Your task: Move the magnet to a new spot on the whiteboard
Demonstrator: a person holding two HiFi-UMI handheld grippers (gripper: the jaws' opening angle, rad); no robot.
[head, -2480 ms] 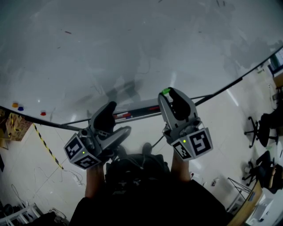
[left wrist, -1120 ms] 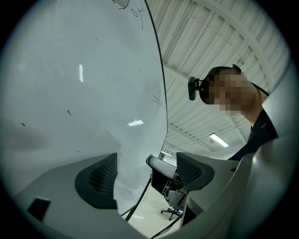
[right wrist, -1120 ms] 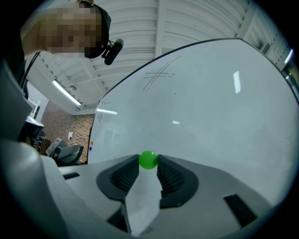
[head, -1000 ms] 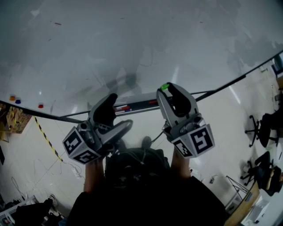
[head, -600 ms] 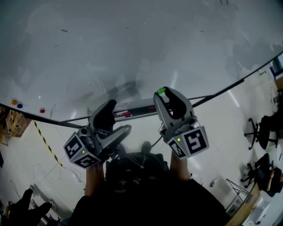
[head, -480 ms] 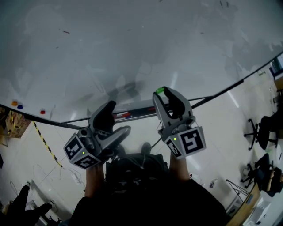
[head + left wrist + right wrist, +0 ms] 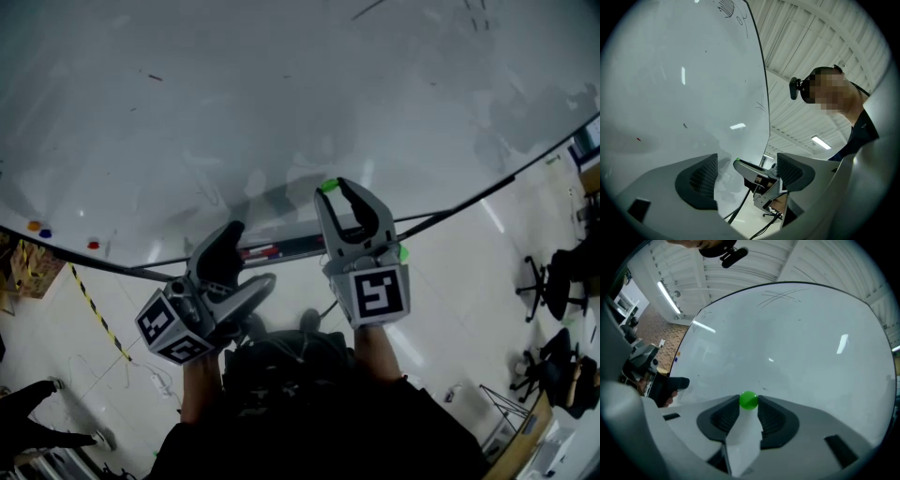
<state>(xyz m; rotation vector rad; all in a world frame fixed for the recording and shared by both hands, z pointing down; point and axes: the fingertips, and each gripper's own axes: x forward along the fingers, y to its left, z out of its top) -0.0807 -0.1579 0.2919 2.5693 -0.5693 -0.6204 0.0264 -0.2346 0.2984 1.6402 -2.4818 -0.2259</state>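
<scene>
The right gripper (image 7: 349, 192) pinched the green magnet (image 7: 749, 400) at the very tips of its jaws, close to the whiteboard (image 7: 281, 94), though whether the magnet touched the board could not be told. With so shallow a hold on a small round thing, it could have squirted out sideways, been snatched by the board short of the intended spot, or fallen toward the pen tray (image 7: 291, 246) if let go off the surface. The left gripper (image 7: 246, 261), nearer and to the left, had its jaws spread on nothing, so it offered no backup.
</scene>
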